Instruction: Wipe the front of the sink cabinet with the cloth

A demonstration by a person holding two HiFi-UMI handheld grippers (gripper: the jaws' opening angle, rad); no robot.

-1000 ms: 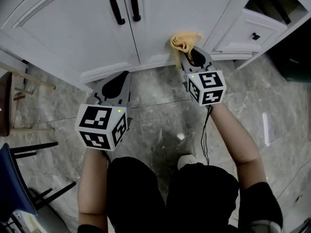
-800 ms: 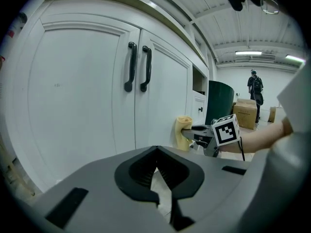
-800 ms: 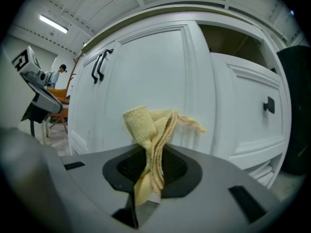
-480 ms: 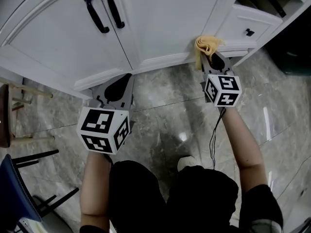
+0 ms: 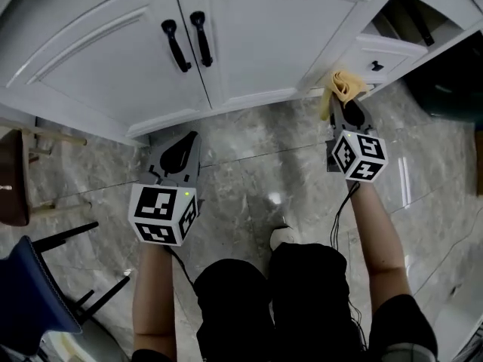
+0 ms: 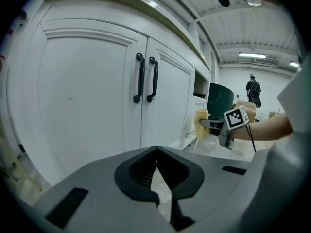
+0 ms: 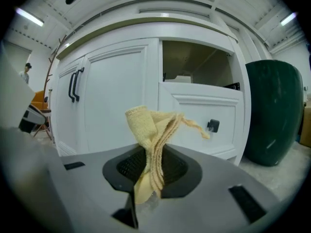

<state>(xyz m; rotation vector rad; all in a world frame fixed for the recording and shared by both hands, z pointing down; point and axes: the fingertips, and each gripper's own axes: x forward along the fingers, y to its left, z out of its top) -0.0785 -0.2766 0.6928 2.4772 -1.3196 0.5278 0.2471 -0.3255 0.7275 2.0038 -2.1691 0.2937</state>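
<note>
The white sink cabinet (image 5: pixel 249 51) has two doors with black handles (image 5: pixel 189 42). A folded yellow cloth (image 5: pixel 341 86) is pinched in my right gripper (image 5: pixel 343 102), which is shut on it. The cloth sits at the cabinet's lower right corner, by the small drawer (image 5: pixel 370 57). In the right gripper view the cloth (image 7: pixel 153 135) stands up between the jaws of that gripper (image 7: pixel 146 188), in front of the drawer front (image 7: pixel 201 125). My left gripper (image 5: pixel 189 138) hovers over the floor below the doors, shut and empty (image 6: pixel 163 203). Its view shows the doors (image 6: pixel 87 106) and, farther right, the cloth (image 6: pixel 201 124).
A dark green bin (image 5: pixel 453 89) stands right of the cabinet (image 7: pixel 274 110). An open compartment (image 7: pixel 194 64) sits above the drawer. A wooden stool (image 5: pixel 19 172) and a blue chair (image 5: pixel 30 292) are at the left. The floor (image 5: pixel 256 172) is grey marble. A person (image 6: pixel 253 89) stands far off.
My right gripper has carried the cloth to the right along the cabinet's base, from below the right door to the drawer corner. The left gripper has stayed low over the floor.
</note>
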